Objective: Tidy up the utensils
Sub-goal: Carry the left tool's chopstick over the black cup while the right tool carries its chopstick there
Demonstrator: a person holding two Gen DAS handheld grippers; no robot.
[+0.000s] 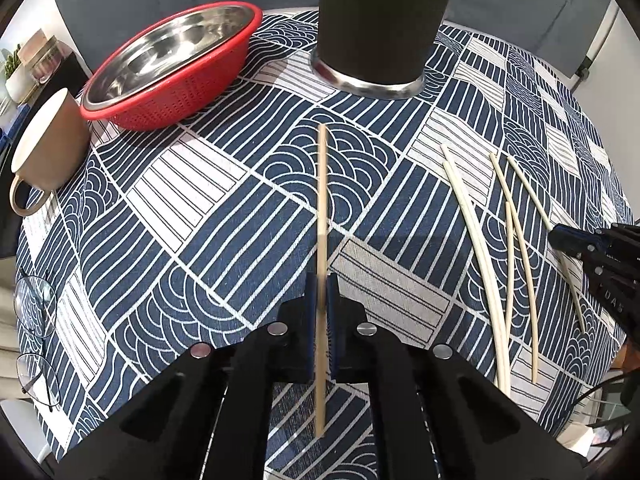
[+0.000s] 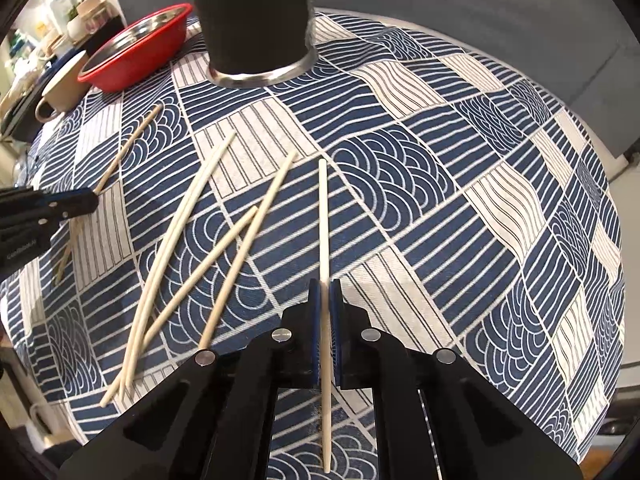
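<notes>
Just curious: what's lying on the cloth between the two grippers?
Four loose pale chopsticks, some crossing; the right wrist view shows them best. The left gripper and right gripper each pinch another chopstick.

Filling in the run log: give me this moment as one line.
left tool: shut on tan chopstick | right tool: shut on pale chopstick | loose chopsticks on cloth | holder ahead
</notes>
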